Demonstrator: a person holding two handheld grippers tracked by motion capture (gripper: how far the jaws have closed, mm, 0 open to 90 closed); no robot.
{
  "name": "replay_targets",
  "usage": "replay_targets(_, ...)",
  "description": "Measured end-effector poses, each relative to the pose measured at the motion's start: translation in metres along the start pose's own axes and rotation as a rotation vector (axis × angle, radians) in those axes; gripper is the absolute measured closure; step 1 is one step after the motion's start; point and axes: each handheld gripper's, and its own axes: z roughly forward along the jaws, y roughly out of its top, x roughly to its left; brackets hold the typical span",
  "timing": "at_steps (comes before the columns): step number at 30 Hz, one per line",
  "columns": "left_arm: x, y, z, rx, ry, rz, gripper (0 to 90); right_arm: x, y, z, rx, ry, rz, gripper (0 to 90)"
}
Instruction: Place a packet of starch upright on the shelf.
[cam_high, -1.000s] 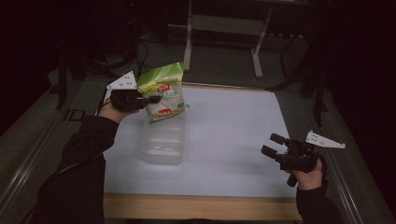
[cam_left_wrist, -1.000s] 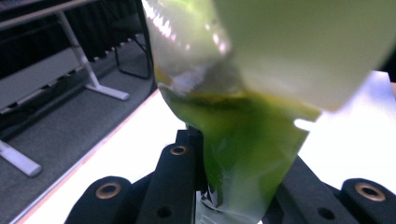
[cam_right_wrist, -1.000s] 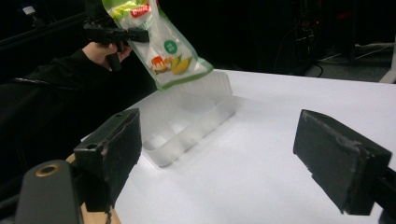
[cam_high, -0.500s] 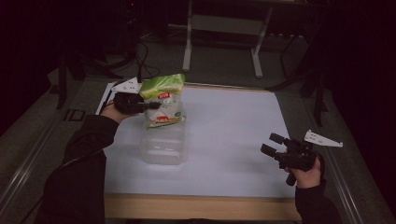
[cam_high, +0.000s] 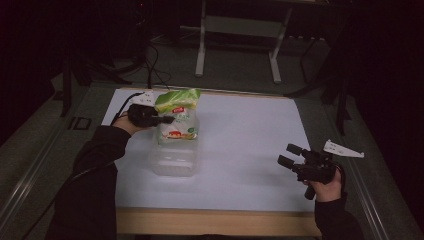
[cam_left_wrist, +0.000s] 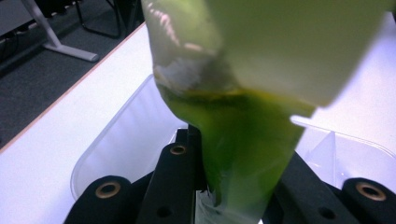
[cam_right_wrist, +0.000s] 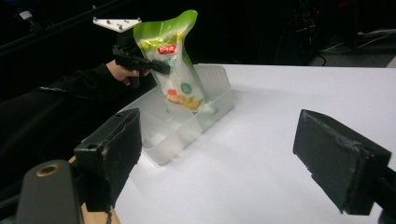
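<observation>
A: Left claw (cam_high: 167, 119)?
B: Clenched on the green bag (cam_high: 177, 117), pinching it near the upper part. In the left gripper view the bag (cam_left_wrist: 243, 140) sits squeezed between the two black jaws and hangs right in front of them.

A: Where's the bag against the claw?
B: Just past the jaw tips, upright, a bit tilted. Its bottom end dips into the clear plastic bin (cam_high: 172, 162), at the far end of it. From the right gripper view the bag (cam_right_wrist: 180, 74) hangs below and beside the left claw (cam_right_wrist: 156, 65), lower corner inside the bin (cam_right_wrist: 154, 137). Can't tell if it touches the bin floor.

A: Bin?
B: Under and just ahead of the left claw, sitting on the white table (cam_high: 250, 145).

A: Right claw (cam_high: 287, 155)?
B: Released, jaws wide apart, nothing between them. Held low over the table, well apart from bag and bin, jaws pointing toward them.

A: Anything else?
B: Grey plate (cam_high: 342, 148) on top of the right claw, just behind the jaws.
</observation>
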Motion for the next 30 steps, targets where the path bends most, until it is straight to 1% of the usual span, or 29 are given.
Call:
replay_targets(1,0.001,-0.003,0.001,-0.005,-0.005,-0.009,81.2,0.000,0.000,0.000,0.003,-0.002,0.000,15.5)
replay_targets(2,0.001,-0.005,0.002,0.005,-0.002,-0.021,81.2,0.000,-0.001,0.001,0.005,-0.002,0.001,15.5)
replay_targets(3,0.002,-0.008,0.004,0.025,-0.006,-0.033,81.2,0.000,-0.001,0.001,0.004,0.000,0.003,15.5)
replay_targets(4,0.001,-0.011,0.007,0.049,-0.003,-0.029,81.3,0.000,-0.002,0.001,0.004,0.000,0.002,15.5)
replay_targets(5,0.000,-0.014,0.012,0.089,0.004,-0.028,81.3,-0.001,-0.002,0.001,0.008,0.000,-0.001,15.5)
replay_targets(6,-0.001,-0.017,0.014,0.091,0.012,-0.035,81.3,0.000,-0.002,0.002,0.010,0.000,0.000,15.5)
replay_targets(7,0.000,-0.018,0.014,0.078,0.013,-0.055,81.2,-0.001,-0.003,0.002,0.010,0.001,0.002,15.5)
replay_targets(11,-0.001,-0.022,0.013,0.046,0.009,-0.069,80.8,-0.002,-0.004,0.003,0.017,0.000,0.006,15.5)
replay_targets(15,-0.002,-0.023,0.012,0.028,0.016,-0.079,78.5,-0.002,-0.005,0.004,0.023,0.002,0.010,15.5)
replay_targets(16,-0.002,-0.023,0.012,0.019,0.017,-0.089,76.5,-0.001,-0.005,0.004,0.024,0.004,0.010,15.5)
replay_targets(17,-0.003,-0.023,0.011,0.015,0.015,-0.101,76.4,-0.001,-0.005,0.005,0.025,0.003,0.006,15.5)
replay_targets(18,-0.003,-0.023,0.011,0.015,0.007,-0.124,73.7,-0.001,-0.005,0.004,0.026,0.002,0.004,15.5)
replay_targets(19,-0.003,-0.023,0.011,0.020,0.001,-0.153,69.0,-0.001,-0.005,0.004,0.027,0.001,0.004,15.5)
replay_targets(20,-0.004,-0.022,0.010,0.021,0.004,-0.165,63.2,-0.001,-0.005,0.004,0.028,0.000,0.004,15.5)
replay_targets(22,-0.008,-0.021,0.008,0.016,0.027,-0.171,53.3,-0.001,-0.005,0.004,0.032,-0.002,0.002,15.5)
replay_targets(24,-0.010,-0.019,0.005,-0.001,0.043,-0.180,46.4,-0.001,-0.005,0.003,0.042,-0.007,-0.002,15.4)
replay_targets(26,-0.013,-0.017,0.003,-0.025,0.059,-0.214,33.6,-0.002,-0.006,0.003,0.050,-0.013,-0.004,15.5)
replay_targets(27,-0.014,-0.016,0.002,-0.033,0.067,-0.209,25.3,-0.002,-0.006,0.003,0.052,-0.016,-0.002,15.4)
replay_targets(28,-0.017,-0.015,0.002,-0.031,0.089,-0.216,15.1,-0.003,-0.007,0.003,0.051,-0.018,-0.004,15.5)
replay_targets(30,-0.019,-0.014,0.002,-0.023,0.100,-0.214,9.6,-0.003,-0.007,0.002,0.049,-0.018,-0.003,15.4)
